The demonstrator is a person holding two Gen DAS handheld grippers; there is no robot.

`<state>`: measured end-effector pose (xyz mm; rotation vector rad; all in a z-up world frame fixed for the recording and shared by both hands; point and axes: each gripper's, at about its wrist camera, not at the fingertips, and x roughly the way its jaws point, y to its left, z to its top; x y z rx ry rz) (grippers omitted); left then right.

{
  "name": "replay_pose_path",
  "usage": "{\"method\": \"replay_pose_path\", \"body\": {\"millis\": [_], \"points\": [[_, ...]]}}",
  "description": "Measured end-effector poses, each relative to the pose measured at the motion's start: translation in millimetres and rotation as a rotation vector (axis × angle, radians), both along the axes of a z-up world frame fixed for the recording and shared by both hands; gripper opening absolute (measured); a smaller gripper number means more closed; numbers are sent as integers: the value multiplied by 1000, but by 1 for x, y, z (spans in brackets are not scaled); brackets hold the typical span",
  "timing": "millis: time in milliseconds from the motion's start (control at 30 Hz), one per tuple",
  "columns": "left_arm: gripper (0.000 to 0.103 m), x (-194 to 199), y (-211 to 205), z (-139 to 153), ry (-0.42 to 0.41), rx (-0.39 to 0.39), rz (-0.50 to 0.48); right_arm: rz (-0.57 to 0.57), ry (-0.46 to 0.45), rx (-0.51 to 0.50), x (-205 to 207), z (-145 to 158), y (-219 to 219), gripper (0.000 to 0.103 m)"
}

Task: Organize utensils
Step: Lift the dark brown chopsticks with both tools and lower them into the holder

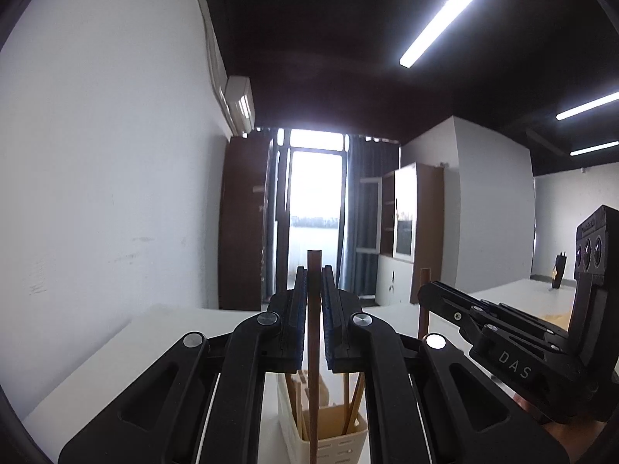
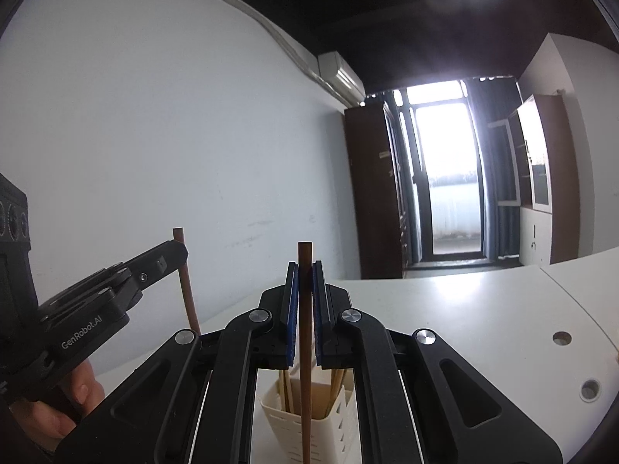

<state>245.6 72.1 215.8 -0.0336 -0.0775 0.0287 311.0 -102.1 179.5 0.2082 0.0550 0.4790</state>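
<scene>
In the left wrist view my left gripper [image 1: 314, 270] is shut on an upright brown chopstick [image 1: 314, 348]. Its lower end hangs in front of a cream slotted utensil holder [image 1: 348, 440] that has several sticks in it. To the right, my right gripper [image 1: 424, 294] grips a second brown chopstick [image 1: 424, 317]. In the right wrist view my right gripper [image 2: 305, 265] is shut on that upright chopstick [image 2: 305, 348] above the holder [image 2: 340, 421]. My left gripper [image 2: 178, 250] holds its chopstick [image 2: 186, 294] at the left.
The holder stands on a white table [image 2: 483, 328] with round holes [image 2: 561, 337] at the right. A white wall runs close on the left. A hand [image 2: 77, 398] holds the left gripper. A dark small object [image 1: 559, 272] stands on a far table.
</scene>
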Motion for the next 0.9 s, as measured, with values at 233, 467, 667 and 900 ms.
{"method": "replay_pose_path", "body": {"millis": [233,467,667,900], "points": [[7,-17,-3,8,-183,-44,-2,-5,-159,97,-10,6,-10,8],[7,-26,-13,7,-315,-56,31,-14,-321,201,-21,9,-19,7],[7,-8,-13,0,-314,-56,36,-31,-387,201,-18,7,-11,7],[7,41,-8,-15,-142,-49,10,-50,-327,167,5,-3,-3,8]]}}
